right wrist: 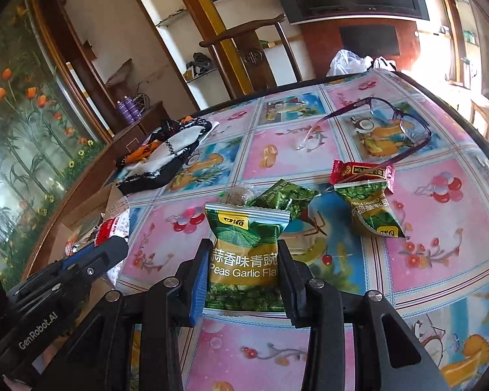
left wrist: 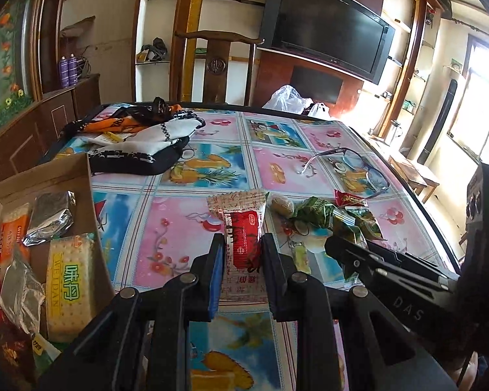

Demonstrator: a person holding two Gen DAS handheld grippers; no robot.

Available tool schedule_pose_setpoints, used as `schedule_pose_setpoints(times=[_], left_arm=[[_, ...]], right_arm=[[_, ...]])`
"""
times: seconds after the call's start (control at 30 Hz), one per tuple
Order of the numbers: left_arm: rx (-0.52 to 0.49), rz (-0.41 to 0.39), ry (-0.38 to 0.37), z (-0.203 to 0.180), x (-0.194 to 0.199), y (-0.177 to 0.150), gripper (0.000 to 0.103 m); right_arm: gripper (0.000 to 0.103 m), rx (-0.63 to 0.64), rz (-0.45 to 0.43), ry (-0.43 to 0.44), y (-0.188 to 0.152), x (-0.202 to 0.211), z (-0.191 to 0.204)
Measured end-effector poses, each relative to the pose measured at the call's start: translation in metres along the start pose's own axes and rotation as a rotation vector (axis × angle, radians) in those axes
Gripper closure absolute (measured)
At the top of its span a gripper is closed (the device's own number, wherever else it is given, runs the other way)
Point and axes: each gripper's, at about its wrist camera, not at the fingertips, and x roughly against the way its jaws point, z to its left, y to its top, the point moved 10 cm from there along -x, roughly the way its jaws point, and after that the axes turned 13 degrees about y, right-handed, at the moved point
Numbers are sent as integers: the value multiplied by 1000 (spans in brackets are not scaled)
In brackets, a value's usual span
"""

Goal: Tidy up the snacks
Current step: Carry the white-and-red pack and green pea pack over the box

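Note:
My left gripper (left wrist: 243,244) is shut on a red-and-white snack packet (left wrist: 241,224), held above the table. A cardboard box (left wrist: 62,176) with several snacks, among them a yellow cracker pack (left wrist: 70,282), sits at the left. My right gripper (right wrist: 244,262) is shut on a green garlic pea packet (right wrist: 244,254), and the right gripper also shows in the left wrist view (left wrist: 334,246). On the tablecloth lie two more green pea packets (right wrist: 285,197) (right wrist: 371,210), a small red candy (right wrist: 362,171) and a round brown snack (right wrist: 236,195).
Purple-framed glasses (right wrist: 391,120) lie on the patterned tablecloth (right wrist: 440,260) past the snacks. A black, white and orange cloth bundle (left wrist: 140,143) rests at the far left. A wooden chair (left wrist: 218,65), plastic bags (left wrist: 287,99) and a television (left wrist: 329,22) stand beyond the far edge.

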Motion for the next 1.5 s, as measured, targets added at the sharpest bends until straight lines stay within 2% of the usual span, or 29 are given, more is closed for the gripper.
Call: schedule_pose_setpoints(times=[0.23, 0.73, 0.97, 1.1, 1.3, 1.5], left_arm=[[54, -42, 27, 27, 13, 12, 81], [225, -45, 111, 128, 21, 19, 81], [258, -60, 189, 162, 24, 20, 81], [245, -80, 300, 178, 25, 20, 81], [267, -64, 353, 197, 21, 16, 81], [299, -51, 387, 217, 19, 12, 81]], right_arm=[[62, 80, 6, 23, -6, -3, 24], [62, 246, 49, 60, -26, -16, 66], [62, 233, 68, 96, -30, -23, 84], [62, 245, 84, 118, -31, -30, 105], [62, 200, 125, 185, -33, -56, 137], [62, 211, 162, 223, -31, -82, 171]])
